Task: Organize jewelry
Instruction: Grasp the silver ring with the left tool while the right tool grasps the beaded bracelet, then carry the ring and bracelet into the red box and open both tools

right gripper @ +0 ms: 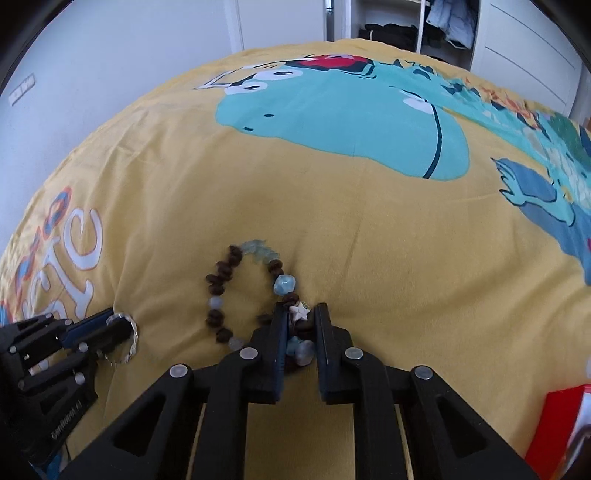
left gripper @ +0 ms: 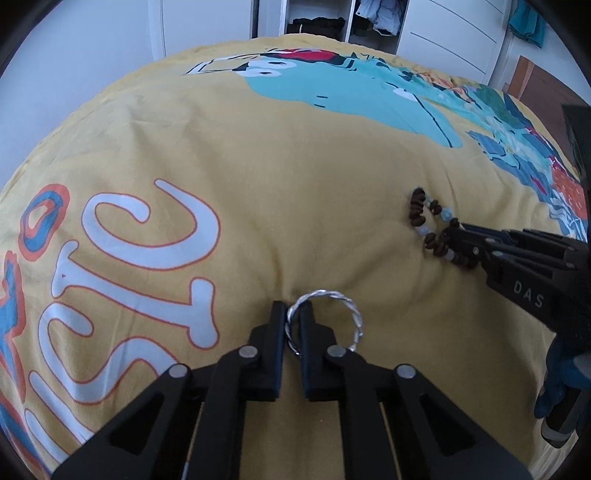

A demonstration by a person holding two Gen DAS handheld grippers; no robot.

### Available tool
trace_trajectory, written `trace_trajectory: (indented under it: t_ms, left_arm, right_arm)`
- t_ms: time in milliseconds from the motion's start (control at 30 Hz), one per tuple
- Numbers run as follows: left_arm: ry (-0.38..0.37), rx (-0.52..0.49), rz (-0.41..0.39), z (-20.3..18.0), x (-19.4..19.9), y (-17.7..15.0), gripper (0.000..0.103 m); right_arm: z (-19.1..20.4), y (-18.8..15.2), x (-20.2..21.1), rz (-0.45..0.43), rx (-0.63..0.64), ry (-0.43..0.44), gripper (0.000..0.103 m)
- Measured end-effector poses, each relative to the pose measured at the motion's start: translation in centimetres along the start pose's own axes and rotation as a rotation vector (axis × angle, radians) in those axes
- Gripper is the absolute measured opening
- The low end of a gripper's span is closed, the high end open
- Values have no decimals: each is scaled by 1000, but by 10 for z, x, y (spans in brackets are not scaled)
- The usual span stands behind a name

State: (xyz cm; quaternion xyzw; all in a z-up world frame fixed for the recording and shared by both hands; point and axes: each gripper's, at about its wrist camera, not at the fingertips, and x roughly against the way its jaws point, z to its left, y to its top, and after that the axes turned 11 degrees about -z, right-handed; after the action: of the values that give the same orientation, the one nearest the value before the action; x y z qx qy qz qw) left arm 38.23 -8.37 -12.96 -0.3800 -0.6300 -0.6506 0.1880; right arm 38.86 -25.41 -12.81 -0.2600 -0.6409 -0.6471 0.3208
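Closest to me, my left gripper (left gripper: pixel 293 314) is pinching the near-left arc of a twisted silver bangle (left gripper: pixel 325 317), its two fingers nearly closed with the wire running between them; the rest of the ring is lying flat on the yellow bedspread (left gripper: pixel 295 192), looping out to the right of the fingertips. From the right wrist view the same bangle (right gripper: pixel 127 338) is showing at the tip of that gripper (right gripper: pixel 118 325), low on the left. My right gripper (right gripper: pixel 301 314) is clamping one side of a beaded bracelet (right gripper: pixel 243 288): brown beads, a white star bead and a pale blue bead are sitting between its fingers, which are drawn in close around the strand. The free part of the bracelet is lying on the fabric as an oval loop, reaching up and to the left from the fingertips, with pale blue chips at its far end. In the left wrist view the bracelet (left gripper: pixel 434 229) is resting to the right of the bangle, well apart from it, with the right gripper (left gripper: pixel 452 236) touching its right edge. Beyond both pieces the bedspread is stretching away with a large teal cartoon print (right gripper: pixel 351 122) and white lettering (left gripper: pixel 147 266) on the left. At the far end, an open wardrobe (left gripper: pixel 332 18) is showing dark folded clothes on a shelf.
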Motion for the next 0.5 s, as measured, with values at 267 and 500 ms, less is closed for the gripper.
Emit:
trace_trajectory:
  t_ms: [267,500]
  left_arm:
    - [2,42,3,-4,31,-4,5]
    - [8,24,-21,-22,77,-6,5]
  right_arm:
    - [-14,-14,65,-61,-56,17,13]
    - [-28,-16,140,-131,-93,-1,13]
